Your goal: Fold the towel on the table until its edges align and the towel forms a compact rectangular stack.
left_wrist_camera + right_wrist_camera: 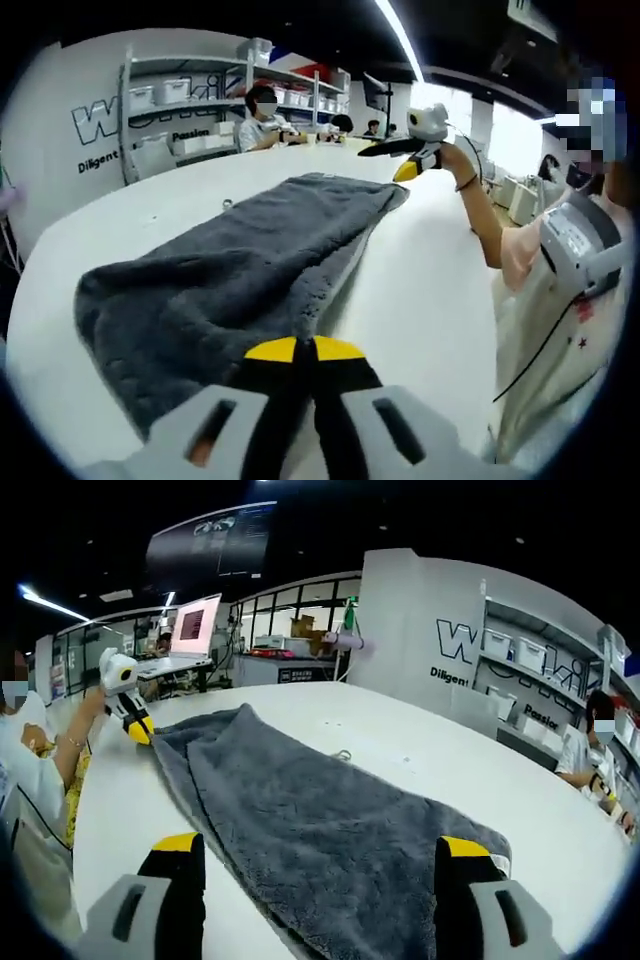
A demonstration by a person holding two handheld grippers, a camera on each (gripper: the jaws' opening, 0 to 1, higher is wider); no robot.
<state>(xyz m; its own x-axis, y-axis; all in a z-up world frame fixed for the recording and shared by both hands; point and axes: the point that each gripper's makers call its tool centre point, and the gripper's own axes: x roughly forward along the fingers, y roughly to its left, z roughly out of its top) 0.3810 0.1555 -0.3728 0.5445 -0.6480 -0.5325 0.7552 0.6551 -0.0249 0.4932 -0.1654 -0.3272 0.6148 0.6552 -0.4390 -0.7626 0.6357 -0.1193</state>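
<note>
white table (430,290) | towel (230,280) at closed left jaws | right jaws straddle towel edge

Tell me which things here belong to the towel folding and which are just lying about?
Part of the job:
- grey towel
- white table it lies on
- left hand-held gripper, jaws closed at the towel's near edge
- right hand-held gripper, jaws open

Just lying about:
- shelves with boxes
- laptop
- seated person
</note>
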